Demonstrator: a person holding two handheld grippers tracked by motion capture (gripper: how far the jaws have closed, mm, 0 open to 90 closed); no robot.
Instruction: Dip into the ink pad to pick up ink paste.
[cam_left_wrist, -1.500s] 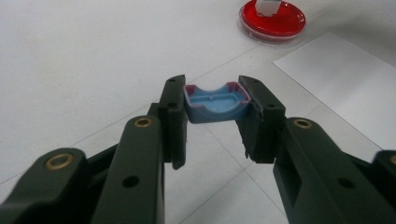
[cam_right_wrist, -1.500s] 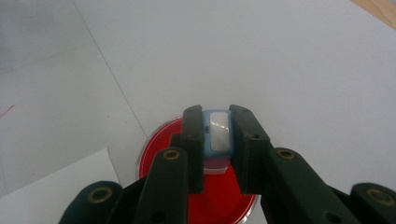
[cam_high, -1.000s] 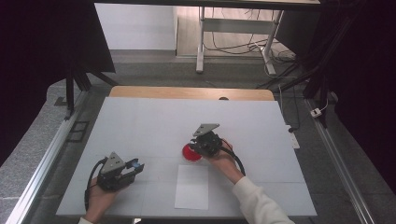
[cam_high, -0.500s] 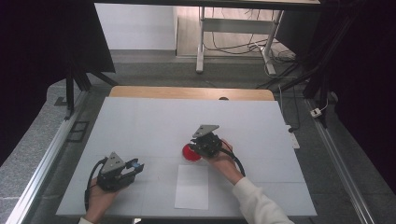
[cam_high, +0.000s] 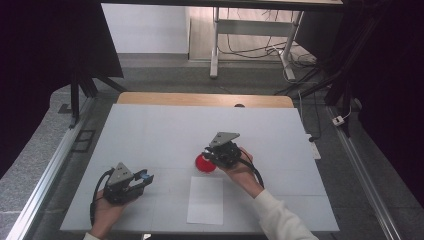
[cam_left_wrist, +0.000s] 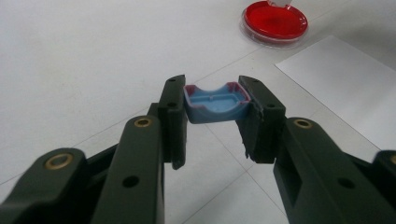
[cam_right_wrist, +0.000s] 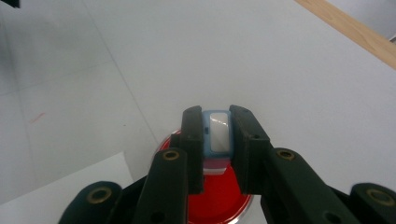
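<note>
A round red dish lies mid-table, with a white paper sheet just in front of it. My right gripper hovers at the dish's right rim. In the right gripper view, this gripper is shut on a small blue-framed white block directly over the red dish. My left gripper rests at the front left of the table. In the left gripper view it is shut on a small blue cap with red-stained edges. The dish and paper lie beyond it.
The white tabletop ends in a wooden strip along the far edge. Metal rails run down both sides, and a desk frame with cables stands behind the table.
</note>
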